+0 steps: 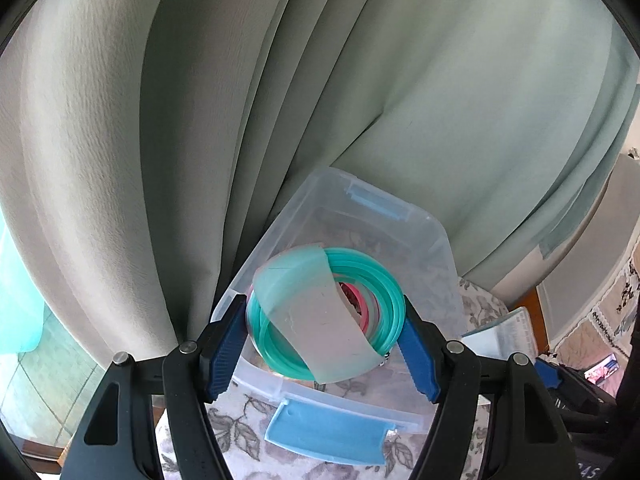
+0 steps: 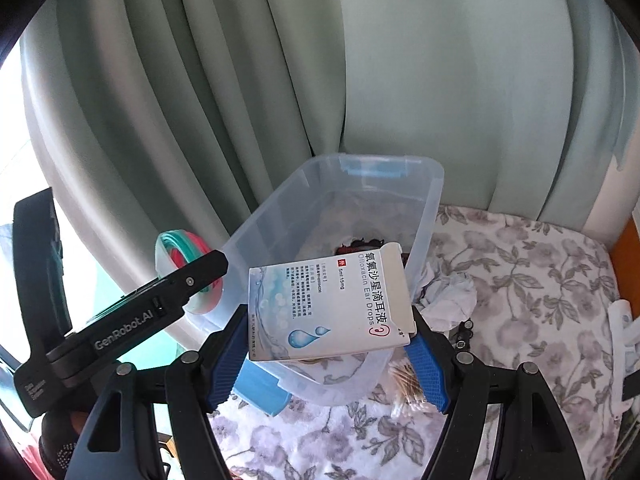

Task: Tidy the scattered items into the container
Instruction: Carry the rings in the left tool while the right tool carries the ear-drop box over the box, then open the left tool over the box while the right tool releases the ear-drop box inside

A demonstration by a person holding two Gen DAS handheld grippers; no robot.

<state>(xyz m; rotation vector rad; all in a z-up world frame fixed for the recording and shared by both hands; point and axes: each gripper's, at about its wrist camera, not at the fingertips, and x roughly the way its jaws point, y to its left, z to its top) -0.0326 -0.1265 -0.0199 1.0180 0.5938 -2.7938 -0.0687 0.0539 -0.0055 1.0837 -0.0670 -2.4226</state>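
Note:
A clear plastic container (image 1: pixel 436 256) with blue latches stands on a floral cloth against the curtain; it also shows in the right wrist view (image 2: pixel 428 216). My left gripper (image 1: pixel 324 328) is shut on a coil of teal and pink tubing with a paper band (image 1: pixel 320 320), held over the container's near end. The coil and left gripper also show in the right wrist view (image 2: pixel 180 256), left of the container. My right gripper (image 2: pixel 328 344) is shut on a white ear drops box (image 2: pixel 328 308), held above the container's near rim. A dark item (image 2: pixel 360 245) lies inside.
Grey-green curtains (image 2: pixel 280 80) hang right behind the container. A crumpled white tissue (image 2: pixel 452 296), a pack of cotton swabs (image 2: pixel 408 380) and small dark pieces (image 2: pixel 462 334) lie on the floral cloth (image 2: pixel 540 300) right of the container. A white object (image 2: pixel 624 328) sits at the far right edge.

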